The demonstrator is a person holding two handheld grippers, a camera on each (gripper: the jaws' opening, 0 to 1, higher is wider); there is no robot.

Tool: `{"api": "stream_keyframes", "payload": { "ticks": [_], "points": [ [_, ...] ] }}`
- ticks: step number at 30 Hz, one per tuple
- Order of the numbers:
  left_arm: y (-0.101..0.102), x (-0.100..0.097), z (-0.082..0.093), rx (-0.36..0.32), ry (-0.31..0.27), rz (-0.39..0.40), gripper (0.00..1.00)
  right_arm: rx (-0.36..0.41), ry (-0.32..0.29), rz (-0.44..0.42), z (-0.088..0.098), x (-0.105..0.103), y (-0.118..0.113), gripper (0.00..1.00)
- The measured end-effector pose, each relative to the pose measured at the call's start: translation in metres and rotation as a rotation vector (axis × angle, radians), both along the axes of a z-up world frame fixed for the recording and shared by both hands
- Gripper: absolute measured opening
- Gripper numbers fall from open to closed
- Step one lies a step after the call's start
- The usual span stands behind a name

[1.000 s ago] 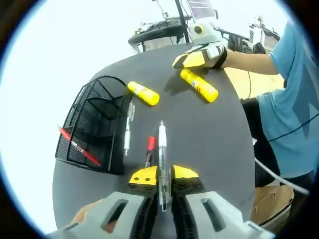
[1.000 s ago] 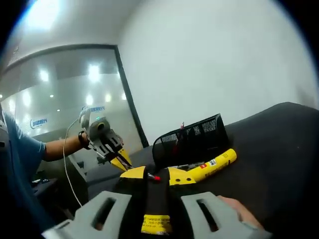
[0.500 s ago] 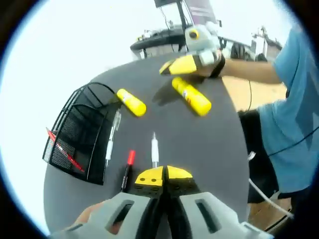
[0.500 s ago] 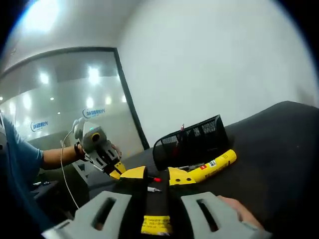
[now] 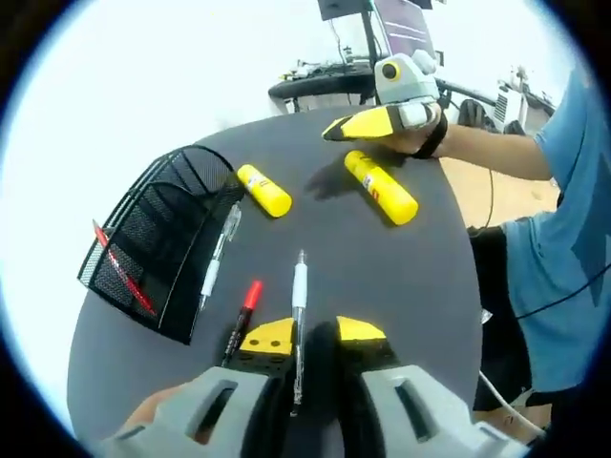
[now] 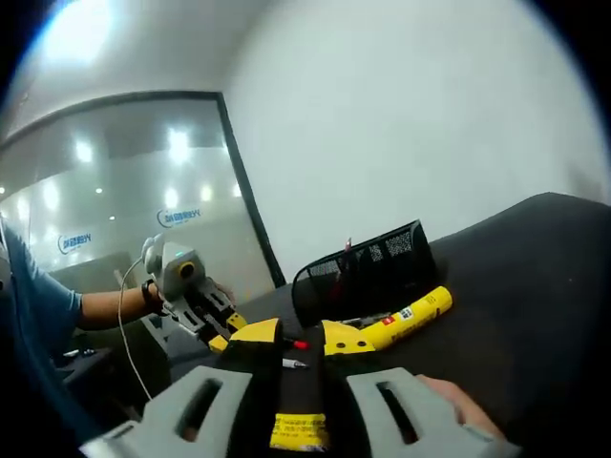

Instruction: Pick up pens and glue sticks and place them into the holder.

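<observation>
A black mesh holder [image 5: 158, 239] lies on the round dark table [image 5: 401, 277] with a red pen [image 5: 119, 272] in it. Two yellow glue sticks [image 5: 264, 190] [image 5: 381, 187] lie beyond it. A clear pen [image 5: 218, 253] rests beside the holder, and a red marker [image 5: 241, 320] lies nearer me. My left gripper [image 5: 315, 334] is open, its jaws either side of a white pen [image 5: 299, 296]. My right gripper [image 5: 368, 124] hovers above the far glue stick. In the right gripper view my right gripper [image 6: 298, 336] is shut on a black marker [image 6: 298, 382] with a yellow label; the holder [image 6: 368, 267] and a glue stick [image 6: 410, 313] lie ahead.
A person in a blue shirt [image 5: 563, 248] stands at the table's right side, a cable [image 5: 516, 382] hanging by them. Desks and monitors [image 5: 382, 29] stand behind the table. A glass wall [image 6: 124, 219] shows in the right gripper view, where my left gripper [image 6: 205, 310] is seen.
My left gripper's jaws, shut half a second ago, now stand apart with the white pen between them. The left view has shifted. The right gripper has barely moved.
</observation>
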State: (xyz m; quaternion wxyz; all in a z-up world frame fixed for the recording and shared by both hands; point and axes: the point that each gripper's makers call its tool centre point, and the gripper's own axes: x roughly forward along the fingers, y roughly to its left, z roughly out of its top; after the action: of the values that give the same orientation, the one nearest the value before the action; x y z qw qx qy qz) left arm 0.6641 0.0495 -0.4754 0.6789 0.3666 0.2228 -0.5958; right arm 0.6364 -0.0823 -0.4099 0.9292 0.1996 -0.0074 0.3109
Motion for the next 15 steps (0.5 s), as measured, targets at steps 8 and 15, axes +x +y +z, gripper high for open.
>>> {"api": "stream_keyframes", "payload": {
  "ticks": [8, 15],
  "points": [
    [0.003, 0.007, -0.009, 0.040, -0.019, 0.041, 0.12, 0.008, 0.001, -0.001, 0.000, 0.002, -0.003, 0.12],
    [0.002, 0.010, -0.020, 0.106, 0.069, 0.061, 0.09, 0.010, 0.002, -0.007, 0.000, 0.003, -0.004, 0.12]
  ]
}}
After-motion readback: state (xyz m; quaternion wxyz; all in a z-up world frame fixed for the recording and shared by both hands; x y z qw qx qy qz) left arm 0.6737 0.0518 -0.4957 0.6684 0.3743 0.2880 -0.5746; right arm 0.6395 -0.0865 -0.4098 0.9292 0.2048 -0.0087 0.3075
